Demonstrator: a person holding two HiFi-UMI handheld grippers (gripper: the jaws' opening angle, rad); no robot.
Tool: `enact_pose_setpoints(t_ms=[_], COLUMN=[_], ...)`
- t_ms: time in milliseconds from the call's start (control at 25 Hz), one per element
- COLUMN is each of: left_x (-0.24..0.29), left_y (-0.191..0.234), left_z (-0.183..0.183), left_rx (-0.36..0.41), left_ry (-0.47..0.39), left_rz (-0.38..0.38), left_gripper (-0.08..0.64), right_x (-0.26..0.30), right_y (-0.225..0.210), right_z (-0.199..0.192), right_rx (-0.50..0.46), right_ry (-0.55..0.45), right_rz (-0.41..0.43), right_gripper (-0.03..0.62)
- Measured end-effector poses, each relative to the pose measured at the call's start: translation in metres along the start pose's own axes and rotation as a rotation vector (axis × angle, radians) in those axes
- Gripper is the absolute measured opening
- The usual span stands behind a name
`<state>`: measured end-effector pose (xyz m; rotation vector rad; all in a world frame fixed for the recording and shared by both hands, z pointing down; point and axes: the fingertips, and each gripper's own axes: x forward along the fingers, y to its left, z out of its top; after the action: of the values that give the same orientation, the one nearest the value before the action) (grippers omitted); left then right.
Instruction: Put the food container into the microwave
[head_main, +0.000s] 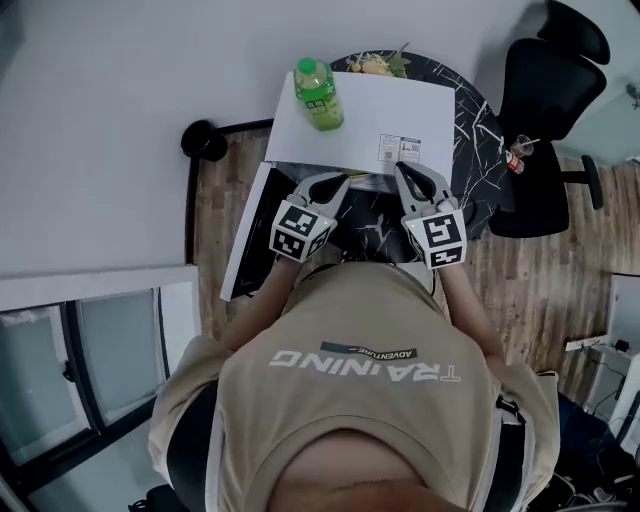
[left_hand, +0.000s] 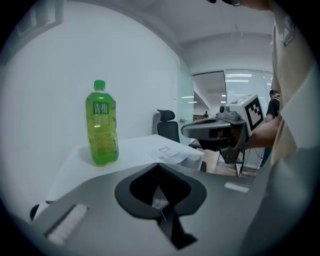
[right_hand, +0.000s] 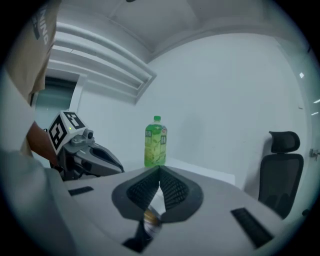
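Observation:
The white microwave (head_main: 380, 110) stands on a dark marbled table (head_main: 470, 130), and its door (head_main: 248, 235) hangs open to the left. No food container shows plainly. Some yellow and green stuff (head_main: 378, 65) lies behind the microwave. My left gripper (head_main: 342, 180) and right gripper (head_main: 402, 170) hover side by side over the microwave's front edge. The left gripper (left_hand: 159, 165) is shut with its tips touching. The right gripper (right_hand: 159, 169) is also shut. Through each narrow gap only the white top and its sticker (head_main: 400, 148) show. The cavity is hidden.
A green drink bottle (head_main: 318, 92) stands upright on the microwave top (left_hand: 101, 125) (right_hand: 155, 142). A black office chair (head_main: 545, 100) is at the table's right. A small can (head_main: 517, 155) sits at the table edge. A black round object (head_main: 203, 140) lies by the wall.

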<state>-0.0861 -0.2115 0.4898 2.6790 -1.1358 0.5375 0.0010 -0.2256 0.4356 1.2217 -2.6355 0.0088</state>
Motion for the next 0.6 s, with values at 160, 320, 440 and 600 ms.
enact_pose_setpoints(t_ms=[160, 320, 440, 600], left_x=[-0.005, -0.018, -0.026, -0.031], left_y=[0.009, 0.011, 0.008, 0.001], left_z=[0.046, 0.082, 0.099, 0.103], left_rx=[-0.026, -0.034, -0.002, 0.0], left_ry=[-0.074, -0.143, -0.161, -0.178], left_rz=[0.035, 0.097, 0.128, 0.145], left_gripper=[0.008, 0.008, 0.008, 0.008], right_x=[-0.002, -0.009, -0.013, -0.012], right_y=[-0.019, -0.033, -0.042, -0.041], right_z=[0.035, 0.055, 0.064, 0.075], right_rx=[0.0, -0.006, 0.045, 0.046], right_ry=[-0.086, -0.136, -0.155, -0.162], right_rz=[-0.039, -0.059, -0.041, -0.035], right_gripper=[0.009, 0.009, 0.009, 0.008])
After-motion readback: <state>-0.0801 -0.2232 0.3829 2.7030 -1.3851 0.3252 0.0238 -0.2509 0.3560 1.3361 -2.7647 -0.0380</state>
